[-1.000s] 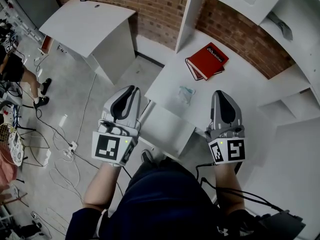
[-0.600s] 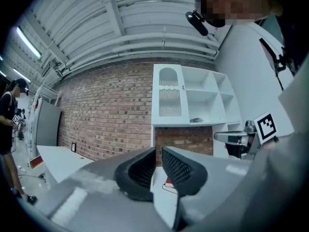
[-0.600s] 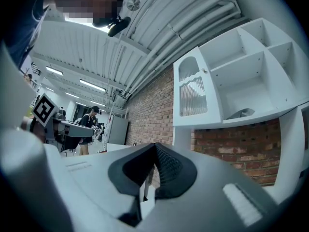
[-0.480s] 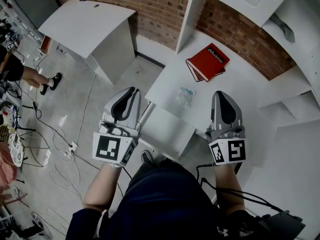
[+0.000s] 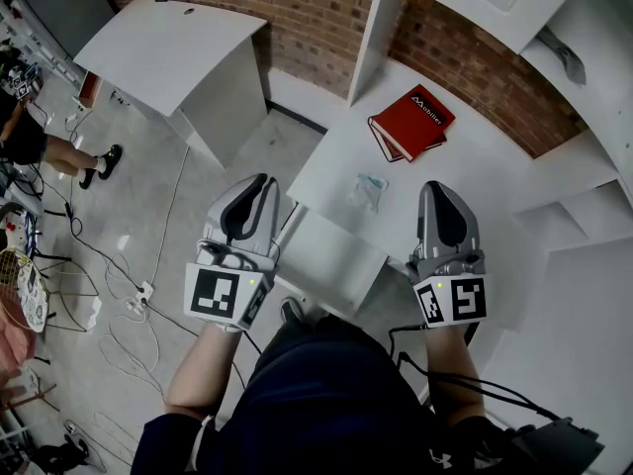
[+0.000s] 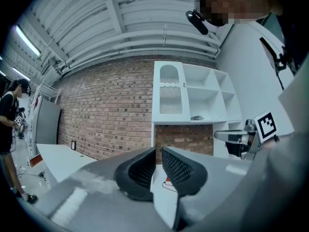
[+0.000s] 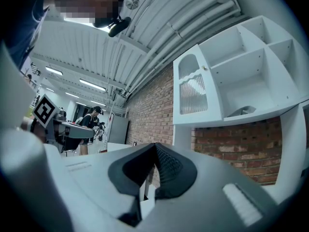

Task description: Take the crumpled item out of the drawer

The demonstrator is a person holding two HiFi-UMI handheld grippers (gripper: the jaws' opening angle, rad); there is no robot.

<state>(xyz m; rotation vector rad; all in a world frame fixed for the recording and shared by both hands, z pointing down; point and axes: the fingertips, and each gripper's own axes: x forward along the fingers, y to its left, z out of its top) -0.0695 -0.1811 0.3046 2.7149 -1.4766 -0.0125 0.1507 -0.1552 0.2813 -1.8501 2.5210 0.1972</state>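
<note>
The tabletop (image 5: 475, 181) stands ahead and to the right, its far side against a brick wall (image 5: 297, 3). A book (image 5: 410, 122) lies on its far part, near the wall. The crumpled item (image 5: 368, 188) lies on the tabletop nearer than the book, close to the left edge and apart from the book. A shelf unit (image 5: 554, 38) rises over the tabletop's far and right sides. The left tongs (image 5: 263, 180) sit just left of the tabletop's near left corner, over the floor (image 5: 168, 196). The right tongs (image 5: 436, 186) sit over the tabletop's near part, right of the crumpled item. A second tabletop (image 5: 168, 43) stands well to the left by the wall. Cables (image 5: 129, 300) lie on the floor left of the left tongs.
</note>
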